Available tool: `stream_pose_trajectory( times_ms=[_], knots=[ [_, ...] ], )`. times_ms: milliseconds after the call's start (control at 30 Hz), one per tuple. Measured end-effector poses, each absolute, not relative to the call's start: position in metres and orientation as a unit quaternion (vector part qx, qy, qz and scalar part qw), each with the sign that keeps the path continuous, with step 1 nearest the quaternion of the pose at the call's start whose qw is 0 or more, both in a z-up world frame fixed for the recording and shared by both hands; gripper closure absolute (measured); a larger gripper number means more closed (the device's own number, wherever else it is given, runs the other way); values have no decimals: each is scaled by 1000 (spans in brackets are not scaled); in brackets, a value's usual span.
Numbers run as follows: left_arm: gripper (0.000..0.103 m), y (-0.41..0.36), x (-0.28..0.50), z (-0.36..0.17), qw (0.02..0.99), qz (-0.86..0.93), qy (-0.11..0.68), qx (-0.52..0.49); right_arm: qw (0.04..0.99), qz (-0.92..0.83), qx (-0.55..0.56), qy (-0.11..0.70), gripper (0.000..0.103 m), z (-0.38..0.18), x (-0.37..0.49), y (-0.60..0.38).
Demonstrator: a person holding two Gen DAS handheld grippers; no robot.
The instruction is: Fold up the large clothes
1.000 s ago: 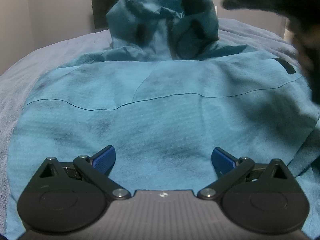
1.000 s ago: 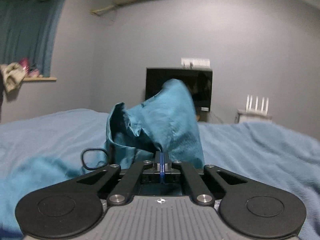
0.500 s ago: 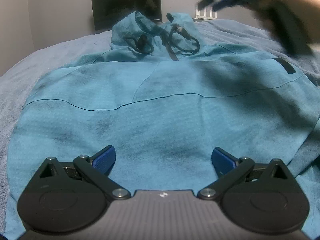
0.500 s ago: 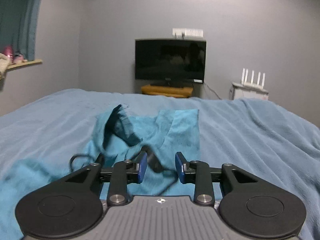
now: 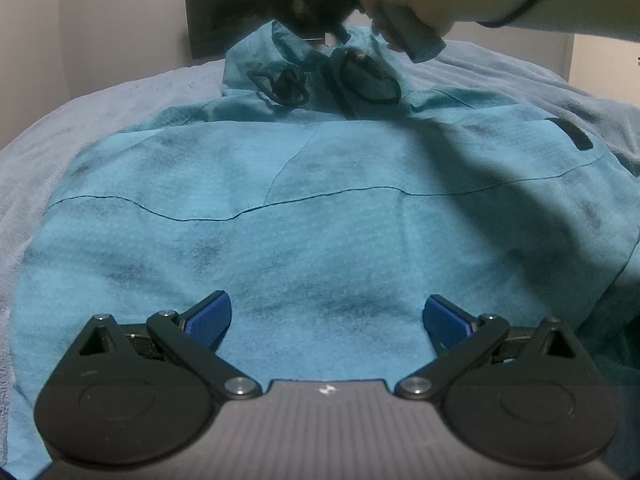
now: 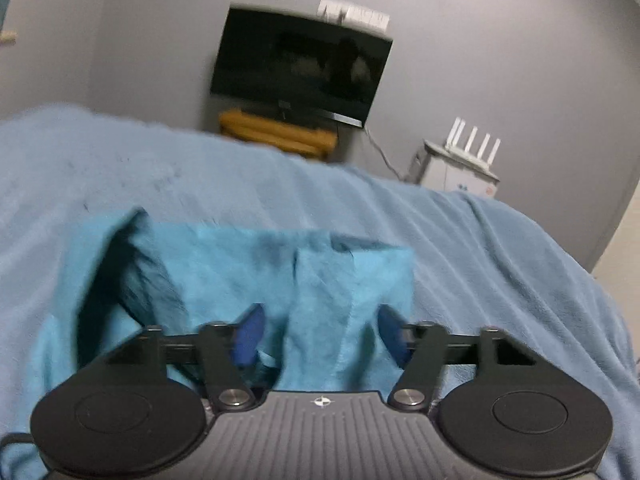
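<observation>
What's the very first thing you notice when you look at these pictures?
A big teal jacket spread flat over the blue blanket on the bed fills most of the view. At its far end lies the hood with black cord loops, and the right gripper hangs open just above it. Behind the bed, a dark TV stands by the grey wall.

The room is sitting dim under cool, bluish light. A broad shadow is slanting across the teal jacket (image 5: 320,208) ahead of the left jaws, toward their right. Past the right jaws, the television (image 6: 300,68) and bedcover (image 6: 500,248) are smearing with motion blur. Fisheye distortion is bowing walls, darkening both views' corners.
</observation>
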State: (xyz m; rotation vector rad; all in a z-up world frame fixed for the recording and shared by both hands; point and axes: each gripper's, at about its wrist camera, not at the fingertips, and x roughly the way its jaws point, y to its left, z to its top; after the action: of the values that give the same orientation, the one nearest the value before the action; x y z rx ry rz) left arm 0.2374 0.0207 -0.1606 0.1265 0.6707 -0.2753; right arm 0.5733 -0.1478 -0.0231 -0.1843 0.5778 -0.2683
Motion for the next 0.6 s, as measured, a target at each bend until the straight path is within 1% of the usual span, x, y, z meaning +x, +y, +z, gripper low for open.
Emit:
stream_pose_trajectory(
  times_ms=[33,67,167,333,467,600],
  knots=[
    [0,21,238,-160,933,-134,328,62,943,-127,-90,296,94,-24,576,-151],
    [0,21,237,-160,933,-135,328,62,945,-123,-85,292,96,-23,574,-153],
    [0,21,237,-160,933,-135,329,62,963,-98,-57,245,97,-16,541,-161],
    [0,21,236,-160,933,-136,327,62,987,-58,-46,142,97,-14,442,-168],
    [0,22,233,-160,935,-137,322,60,994,-30,-67,85,98,-36,352,-162],
    [0,22,232,-160,936,-138,320,61,995,-34,-53,80,98,-76,276,-163]
  ],
)
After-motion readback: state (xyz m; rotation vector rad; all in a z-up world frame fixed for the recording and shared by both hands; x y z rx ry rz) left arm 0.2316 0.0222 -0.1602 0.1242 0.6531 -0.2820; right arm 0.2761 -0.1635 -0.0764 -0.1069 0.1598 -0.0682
